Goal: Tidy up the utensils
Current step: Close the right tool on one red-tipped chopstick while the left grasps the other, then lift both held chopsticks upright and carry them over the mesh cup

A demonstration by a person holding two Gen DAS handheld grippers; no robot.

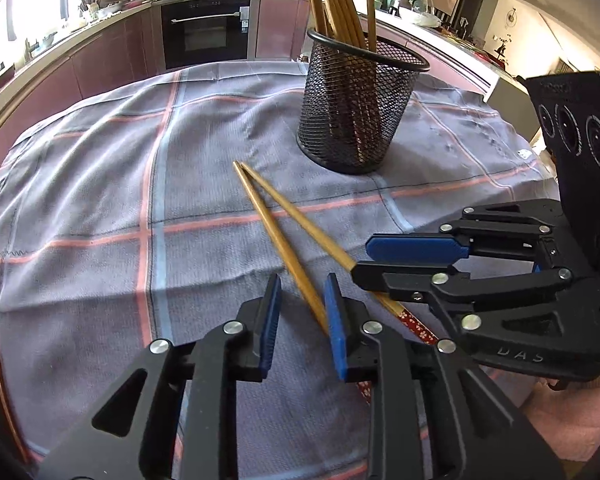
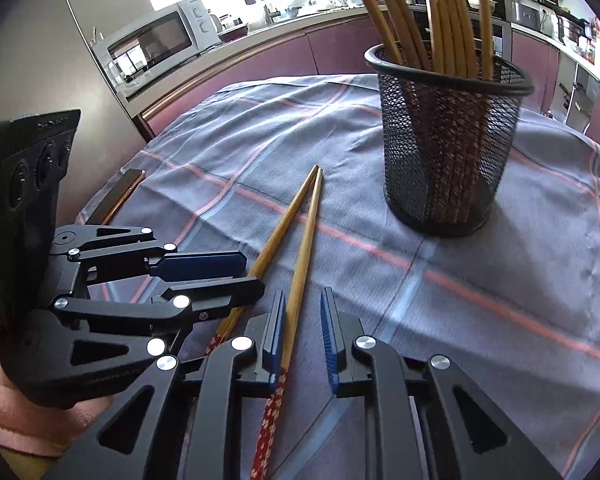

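Left gripper (image 1: pixel 302 300): blue-padded jaws part open, straddling one chopstick, pads not closed on it. Right gripper (image 2: pixel 303 320): likewise part open around other. Two loose bamboo chopsticks with red floral handles (image 1: pixel 278 236) lie on grey checked tablecloth (image 1: pixel 100 200), tips touching, near black wire-mesh cylindrical holder (image 1: pixel 358 108) containing several more chopsticks. Cloth bare to left.

Pretty tight down low: the two loose chopsticks (image 2: pixel 300 240) are lying right between both sets of jaws, and the left gripper (image 1: pixel 302 312) and right gripper (image 2: pixel 303 324) are crowding each other side by side. The mesh holder (image 1: pixel 358 108) is standing well apart, chopsticks sticking up out of it, with bare tablecloth (image 1: pixel 100 184) lying open beside it.
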